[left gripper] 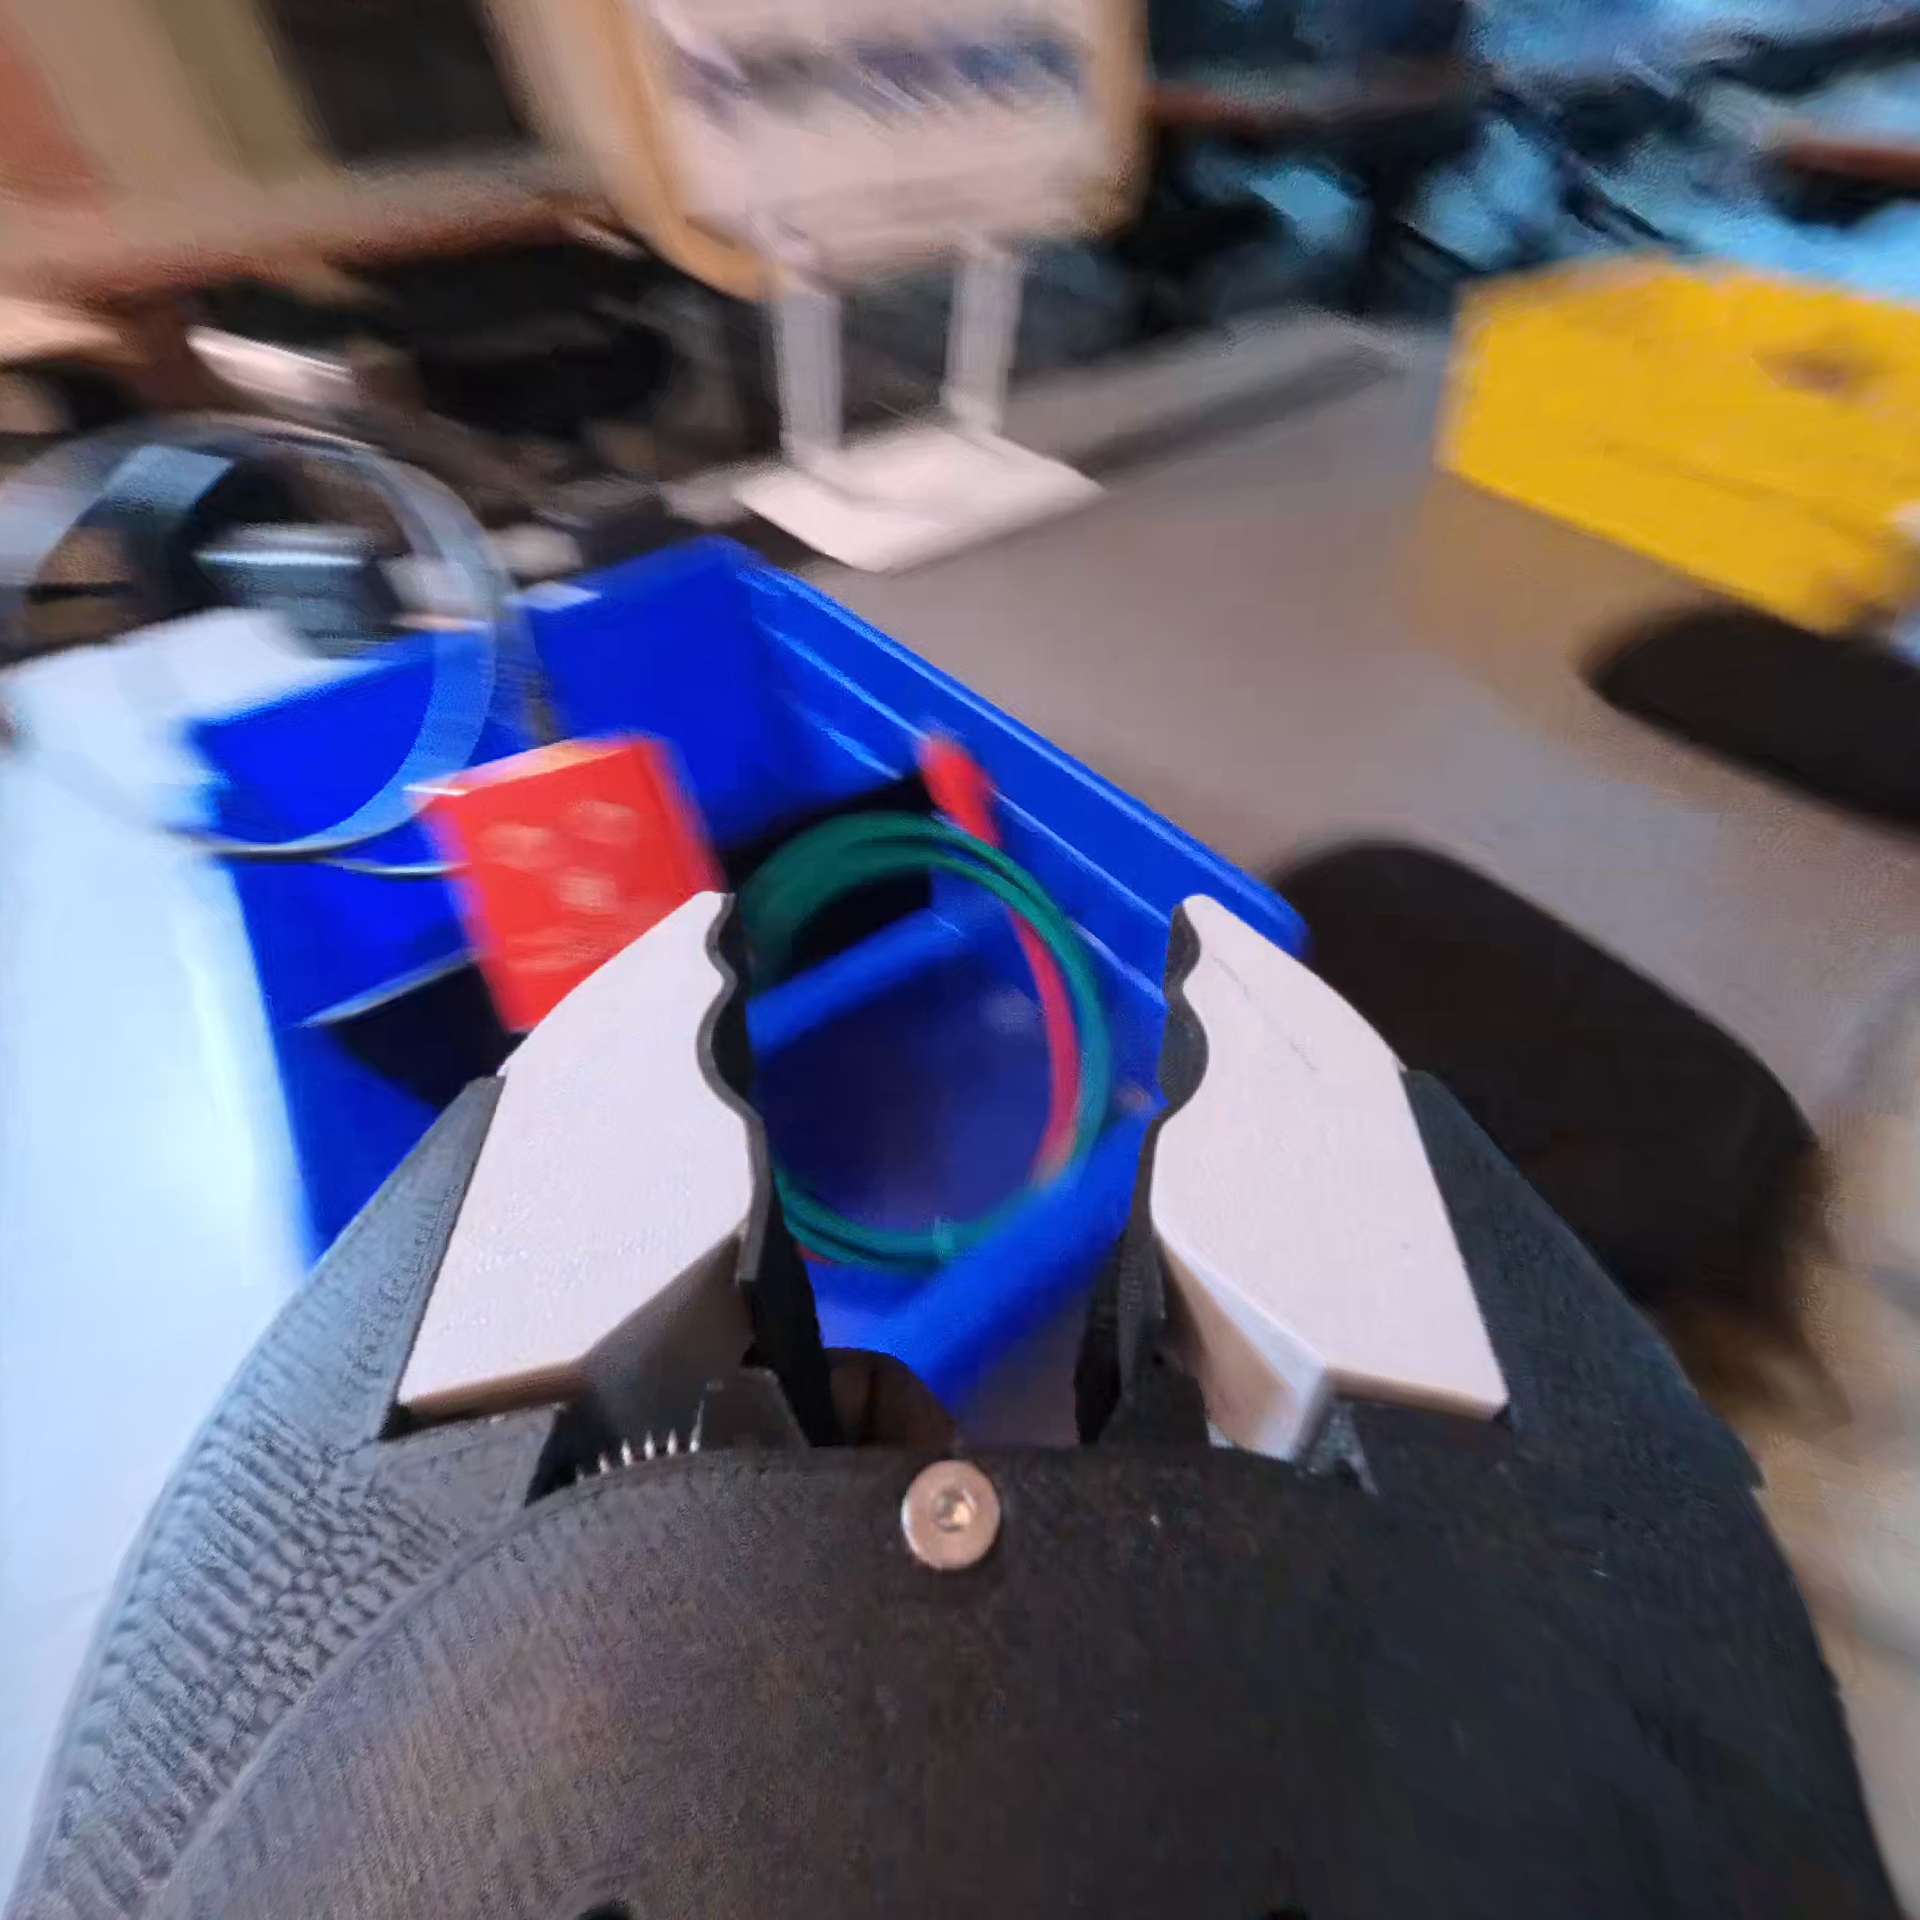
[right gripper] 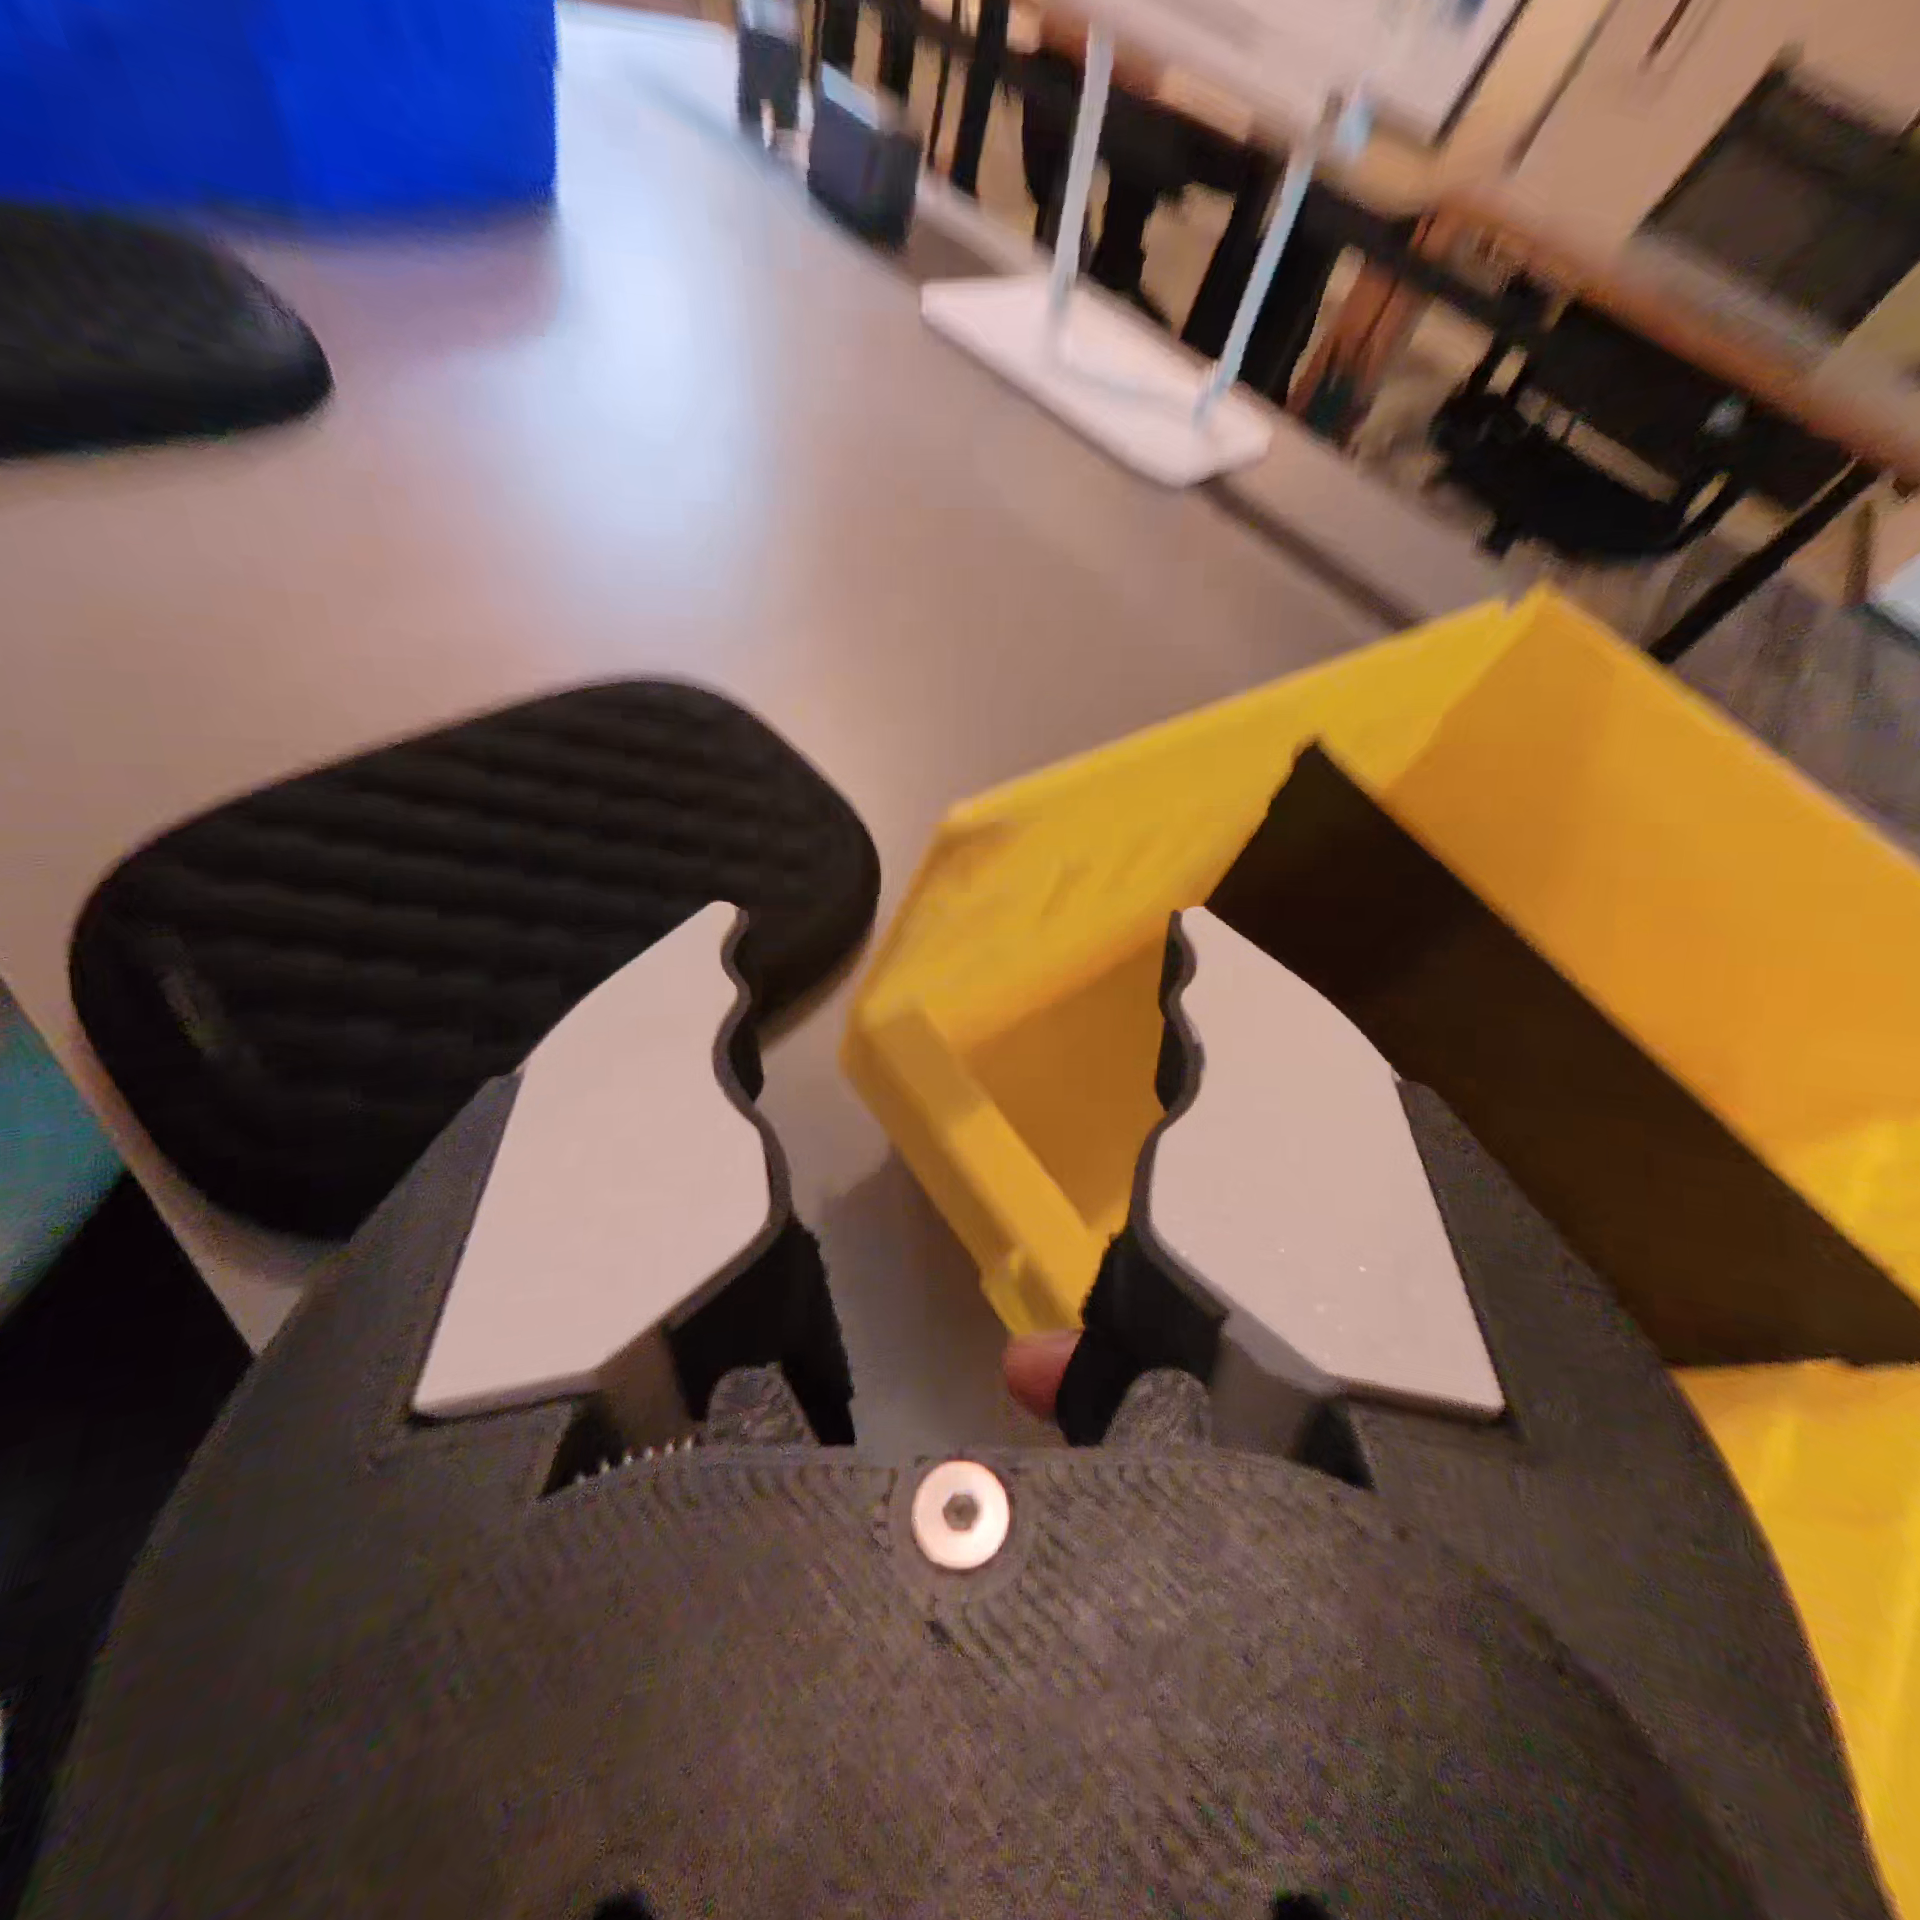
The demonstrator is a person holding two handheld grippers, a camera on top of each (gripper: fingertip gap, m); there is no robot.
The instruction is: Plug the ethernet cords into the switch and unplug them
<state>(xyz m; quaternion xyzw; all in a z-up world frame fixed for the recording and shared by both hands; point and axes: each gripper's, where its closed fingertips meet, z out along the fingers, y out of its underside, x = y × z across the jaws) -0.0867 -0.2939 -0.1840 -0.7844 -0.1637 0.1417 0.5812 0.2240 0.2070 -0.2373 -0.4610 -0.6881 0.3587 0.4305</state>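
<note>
In the left wrist view a blue bin (left gripper: 727, 665) holds a coiled green cord (left gripper: 1081, 997), a red cord (left gripper: 1055, 997) with a red plug end (left gripper: 961, 784), and a red box (left gripper: 566, 873), all blurred. My left gripper (left gripper: 951, 920) is open and empty, just above the near rim of the bin, with the coil showing between its fingers. My right gripper (right gripper: 956, 930) is open and empty over the near corner of a yellow bin (right gripper: 1091, 852). A black divider (right gripper: 1507, 1039) stands inside the yellow bin. I cannot tell which thing is the switch.
Two black padded pads (right gripper: 447, 914) (right gripper: 125, 322) lie on the grey table (right gripper: 644, 499). A white stand (right gripper: 1101, 374) rises at the table's far edge. The yellow bin (left gripper: 1704, 426) and both pads (left gripper: 1538, 1049) (left gripper: 1777, 707) also show in the left wrist view. White material (left gripper: 125, 1039) lies left of the blue bin. Some 60 centimetres of space lies between my two pairs of fingers.
</note>
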